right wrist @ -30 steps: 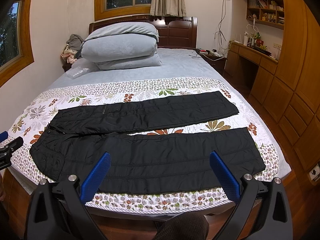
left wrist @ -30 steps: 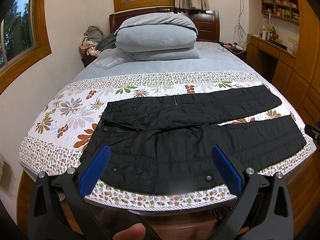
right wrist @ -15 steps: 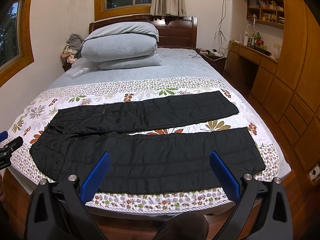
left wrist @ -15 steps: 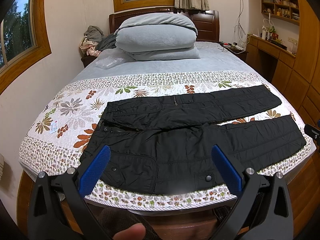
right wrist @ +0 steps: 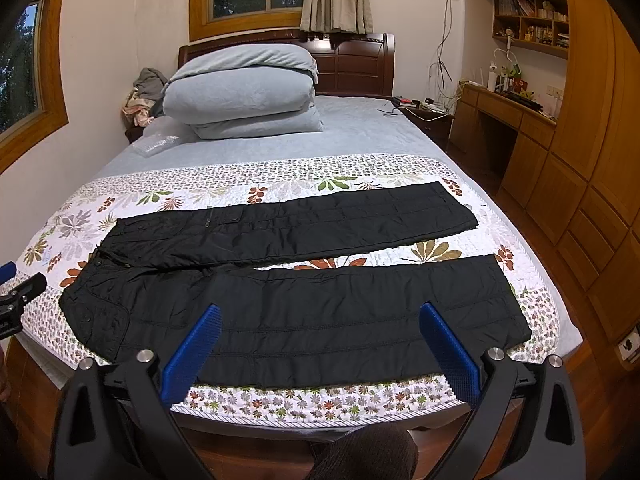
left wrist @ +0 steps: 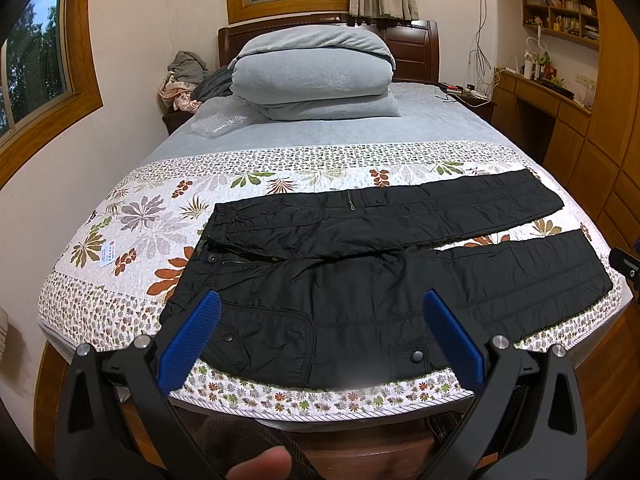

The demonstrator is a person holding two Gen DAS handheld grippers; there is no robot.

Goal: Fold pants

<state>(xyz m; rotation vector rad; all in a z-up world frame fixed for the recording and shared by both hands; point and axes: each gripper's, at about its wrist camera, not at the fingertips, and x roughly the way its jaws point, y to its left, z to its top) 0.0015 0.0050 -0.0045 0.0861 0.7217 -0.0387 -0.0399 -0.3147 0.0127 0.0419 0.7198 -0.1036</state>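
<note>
Black quilted pants [left wrist: 360, 276] [right wrist: 304, 304] lie flat across the foot of the bed, waist to the left, both legs spread apart and running right. My left gripper [left wrist: 320, 308] is open, held before the bed's near edge over the waist and pocket area, touching nothing. My right gripper [right wrist: 320, 320] is open too, hovering before the near leg, with nothing between its blue pads [right wrist: 192, 354]. Each gripper's tip shows at the edge of the other's view.
A floral quilt [left wrist: 140, 232] covers the bed's near half; folded grey bedding [left wrist: 316, 76] is stacked by the headboard. A wall and window are at the left, a wooden desk and cabinets [right wrist: 560, 168] at the right. A person's knee [right wrist: 364, 456] is below.
</note>
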